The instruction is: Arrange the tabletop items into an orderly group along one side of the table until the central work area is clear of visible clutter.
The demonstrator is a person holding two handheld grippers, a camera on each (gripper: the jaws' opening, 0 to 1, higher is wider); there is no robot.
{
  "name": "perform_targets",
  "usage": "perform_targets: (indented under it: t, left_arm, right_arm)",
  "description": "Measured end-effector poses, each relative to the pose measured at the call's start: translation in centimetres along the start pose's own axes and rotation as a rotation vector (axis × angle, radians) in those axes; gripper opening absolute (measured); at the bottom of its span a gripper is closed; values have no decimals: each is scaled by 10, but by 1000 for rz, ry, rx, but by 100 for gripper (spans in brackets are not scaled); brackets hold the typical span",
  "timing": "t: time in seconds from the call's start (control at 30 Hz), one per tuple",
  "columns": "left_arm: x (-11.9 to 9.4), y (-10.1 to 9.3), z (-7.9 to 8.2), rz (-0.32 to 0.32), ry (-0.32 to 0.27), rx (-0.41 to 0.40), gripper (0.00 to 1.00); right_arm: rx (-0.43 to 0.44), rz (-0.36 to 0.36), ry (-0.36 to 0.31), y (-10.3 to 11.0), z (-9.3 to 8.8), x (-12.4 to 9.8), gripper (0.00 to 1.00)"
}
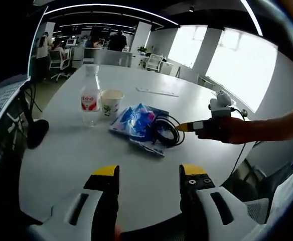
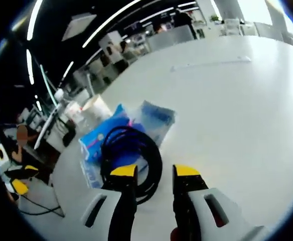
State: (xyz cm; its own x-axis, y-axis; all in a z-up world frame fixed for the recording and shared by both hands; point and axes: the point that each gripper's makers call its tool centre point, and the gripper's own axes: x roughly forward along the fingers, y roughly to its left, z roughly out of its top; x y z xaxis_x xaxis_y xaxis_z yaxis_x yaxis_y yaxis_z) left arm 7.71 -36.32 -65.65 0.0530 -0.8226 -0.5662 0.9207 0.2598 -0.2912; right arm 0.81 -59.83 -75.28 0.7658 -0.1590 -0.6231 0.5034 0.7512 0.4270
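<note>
My right claw (image 2: pixel 154 173) has its jaws spread and holds nothing, its tips just short of the coiled black cable (image 2: pixel 131 160) in the lower middle of the right gripper view. The coil lies on the blue packet (image 2: pixel 106 138). I judge the cable light and floppy; nipping several loops at the near rim should keep it from unspooling. The packet looks thin, crinkly and slick, so I would take it by an edge.

My left claw (image 1: pixel 149 173) is also spread and empty, hovering low over the bare near part of the bench (image 1: pixel 76 150). Beyond it, left of centre, the plastic bottle (image 1: pixel 90 100) and paper cup (image 1: pixel 111 103) stand upright, just beside each other. The cup would crush easily, and the bottle could tip.

Open bench stretches to the right and far side, while the near edge curves close below my left claw.
</note>
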Motion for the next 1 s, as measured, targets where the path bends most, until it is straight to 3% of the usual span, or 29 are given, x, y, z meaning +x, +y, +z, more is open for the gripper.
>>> perform_targets:
  t: [0.33,0.57,1.0]
  left_arm:
    - [-4,3,-6,11,9,-11,47]
    - [-5,4,-8,15,12,-18,47]
    - [-4,0,-8,3,11,-19,47]
  right_arm:
    - [-7,8,21,3,-3,9,19]
    - [-20,-10,24,1,-4,12,8]
    - [-72,25,-50,18,11,-7,1]
